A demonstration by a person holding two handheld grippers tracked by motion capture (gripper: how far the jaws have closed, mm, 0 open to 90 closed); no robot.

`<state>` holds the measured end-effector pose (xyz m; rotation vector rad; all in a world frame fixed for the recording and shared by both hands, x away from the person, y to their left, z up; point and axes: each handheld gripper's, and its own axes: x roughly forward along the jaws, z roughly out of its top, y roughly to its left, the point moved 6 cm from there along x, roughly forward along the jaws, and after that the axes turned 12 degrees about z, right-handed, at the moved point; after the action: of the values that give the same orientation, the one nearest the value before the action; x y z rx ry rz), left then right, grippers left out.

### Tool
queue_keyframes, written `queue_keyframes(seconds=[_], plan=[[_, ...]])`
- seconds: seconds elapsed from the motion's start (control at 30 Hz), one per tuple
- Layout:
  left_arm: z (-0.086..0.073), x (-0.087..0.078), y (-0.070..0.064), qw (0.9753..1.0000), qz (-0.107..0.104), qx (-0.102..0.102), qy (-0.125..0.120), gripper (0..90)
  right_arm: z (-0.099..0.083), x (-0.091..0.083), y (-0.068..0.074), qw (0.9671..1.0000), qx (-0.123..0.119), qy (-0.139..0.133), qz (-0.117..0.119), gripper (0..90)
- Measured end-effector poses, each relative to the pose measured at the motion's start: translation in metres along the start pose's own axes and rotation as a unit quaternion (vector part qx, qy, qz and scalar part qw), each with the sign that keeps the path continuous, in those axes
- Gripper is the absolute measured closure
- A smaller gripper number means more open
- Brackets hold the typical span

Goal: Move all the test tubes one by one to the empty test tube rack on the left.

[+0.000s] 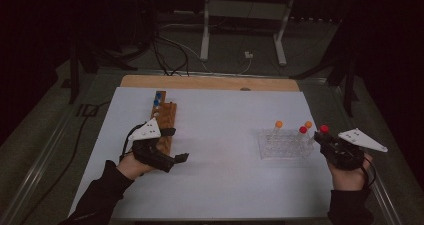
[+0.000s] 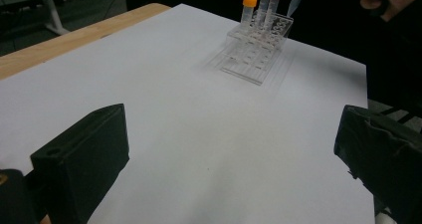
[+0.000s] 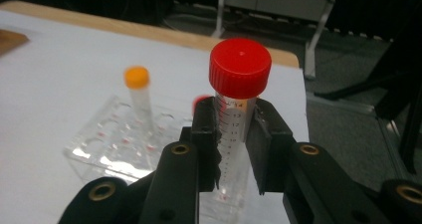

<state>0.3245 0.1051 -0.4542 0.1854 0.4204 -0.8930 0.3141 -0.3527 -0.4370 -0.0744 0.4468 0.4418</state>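
A clear tube rack (image 1: 284, 145) stands on the white sheet at the right, holding two orange-capped tubes (image 1: 279, 124) and a red-capped one (image 1: 303, 130). My right gripper (image 1: 320, 136) sits just right of the rack, shut on another red-capped tube (image 3: 240, 68) held upright between its jaws (image 3: 235, 122), over the rack's near edge (image 3: 112, 147). At the left, a wooden block (image 1: 165, 116) carries blue-capped tubes (image 1: 158, 98). My left gripper (image 1: 177, 145) rests beside that block, open and holding nothing. In the left gripper view its pads (image 2: 87, 159) stand wide apart over bare sheet, facing the rack (image 2: 256, 52).
A white sheet (image 1: 225, 130) covers the wooden table (image 1: 210, 81). Beyond the table's far edge are a metal stand (image 1: 205, 30) and cables (image 1: 165, 50) on the floor. The room around is dark.
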Motion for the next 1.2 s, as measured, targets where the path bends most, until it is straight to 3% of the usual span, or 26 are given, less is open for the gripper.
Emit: queue_keyframes(seconds=[0.27,0.57,0.7,0.9,1.2], plan=[[0.002,0.0,-0.004,1.0,-0.007,-0.001,0.001,1.7,0.013,0.003,0.03,0.9984,-0.018,-0.01,0.052,74.2],[0.005,0.001,-0.01,0.9999,-0.016,0.001,0.001,1.7,0.014,0.028,0.075,0.9914,-0.043,0.006,0.123,74.3],[0.005,0.004,-0.014,0.9998,-0.021,0.005,0.003,1.7,0.011,0.043,0.099,0.9858,-0.056,0.014,0.158,74.3],[0.008,0.009,-0.024,0.9993,-0.036,0.013,0.003,1.9,0.003,0.066,0.136,0.9739,-0.08,0.039,0.209,74.3],[0.012,0.017,-0.037,0.9983,-0.054,0.023,-0.002,2.4,-0.004,0.083,0.178,0.9576,-0.101,0.06,0.263,74.3]])
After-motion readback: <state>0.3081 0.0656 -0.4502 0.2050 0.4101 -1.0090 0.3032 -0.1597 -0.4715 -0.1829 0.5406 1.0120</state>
